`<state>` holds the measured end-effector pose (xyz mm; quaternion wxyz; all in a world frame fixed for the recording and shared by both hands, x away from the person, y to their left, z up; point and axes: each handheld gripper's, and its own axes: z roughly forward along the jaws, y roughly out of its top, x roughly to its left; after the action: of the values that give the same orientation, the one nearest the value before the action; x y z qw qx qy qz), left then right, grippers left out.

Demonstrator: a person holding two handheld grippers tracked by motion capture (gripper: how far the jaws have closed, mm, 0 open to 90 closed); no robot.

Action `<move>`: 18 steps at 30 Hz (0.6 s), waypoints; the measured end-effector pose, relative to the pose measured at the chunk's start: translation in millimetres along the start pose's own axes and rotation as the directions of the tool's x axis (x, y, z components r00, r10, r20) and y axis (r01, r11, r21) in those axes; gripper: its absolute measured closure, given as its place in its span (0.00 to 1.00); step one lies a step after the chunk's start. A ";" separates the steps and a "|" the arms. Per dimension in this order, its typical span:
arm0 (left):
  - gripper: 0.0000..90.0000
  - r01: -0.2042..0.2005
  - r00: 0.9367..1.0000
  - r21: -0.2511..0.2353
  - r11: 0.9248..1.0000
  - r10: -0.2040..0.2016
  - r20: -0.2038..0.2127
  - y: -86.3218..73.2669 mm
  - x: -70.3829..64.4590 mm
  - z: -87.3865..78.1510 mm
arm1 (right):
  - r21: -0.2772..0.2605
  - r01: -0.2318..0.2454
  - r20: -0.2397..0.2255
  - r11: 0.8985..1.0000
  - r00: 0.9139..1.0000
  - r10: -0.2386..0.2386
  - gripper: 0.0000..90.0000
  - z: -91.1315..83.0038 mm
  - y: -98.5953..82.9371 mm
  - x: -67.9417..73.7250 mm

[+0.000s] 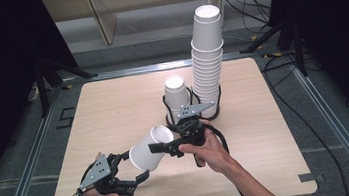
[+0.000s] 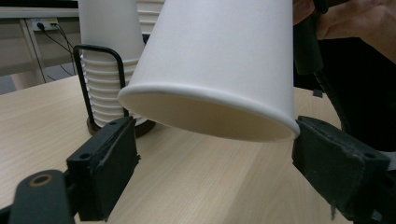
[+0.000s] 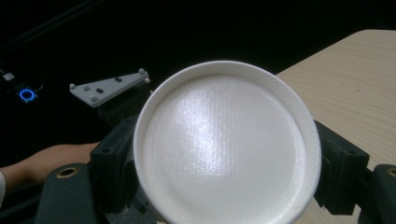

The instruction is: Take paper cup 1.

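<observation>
Left claw (image 1: 131,176) spread wide around paper cup (image 1: 149,148) rim, not touching; right claw (image 1: 164,148) pinches its base; light, crushable; grip gently near stiffer rolled rim.

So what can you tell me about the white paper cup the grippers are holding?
The plain white paper cup lies tilted in the air above the wooden table. Its flat base faces the right gripper, whose jaws clamp that end. Its rolled rim points at the left gripper, whose open jaws sit either side of the rim.
</observation>
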<state>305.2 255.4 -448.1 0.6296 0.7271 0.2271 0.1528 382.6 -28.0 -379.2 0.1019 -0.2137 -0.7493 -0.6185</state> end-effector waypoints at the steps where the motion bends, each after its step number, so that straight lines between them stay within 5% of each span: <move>1: 0.15 0.003 1.000 -0.003 1.000 -0.003 -0.005 -0.2 0.2 0.1 | 0.001 -0.010 -0.001 1.000 1.000 0.010 0.26 -0.7 -0.6 -0.5; 7: 0.00 0.006 0.999 0.002 1.000 -0.005 -0.046 0.1 1.9 0.2 | -0.008 -0.031 -0.033 0.999 0.999 0.031 0.27 4.0 -3.5 1.0; 8: 0.00 0.003 0.999 0.003 1.000 -0.002 -0.045 0.1 1.9 0.1 | -0.013 -0.007 -0.030 1.000 1.000 0.007 0.27 5.3 -3.7 1.4; 18: 0.00 -0.033 0.998 0.011 0.999 0.033 -0.047 0.6 -0.9 1.1 | -0.011 -0.048 -0.067 0.999 0.997 0.047 0.27 14.9 -9.2 3.2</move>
<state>305.1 254.0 -447.6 0.6178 0.7300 0.2307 0.1793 377.4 -14.3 -389.2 0.1402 -0.2111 -0.7363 -0.6274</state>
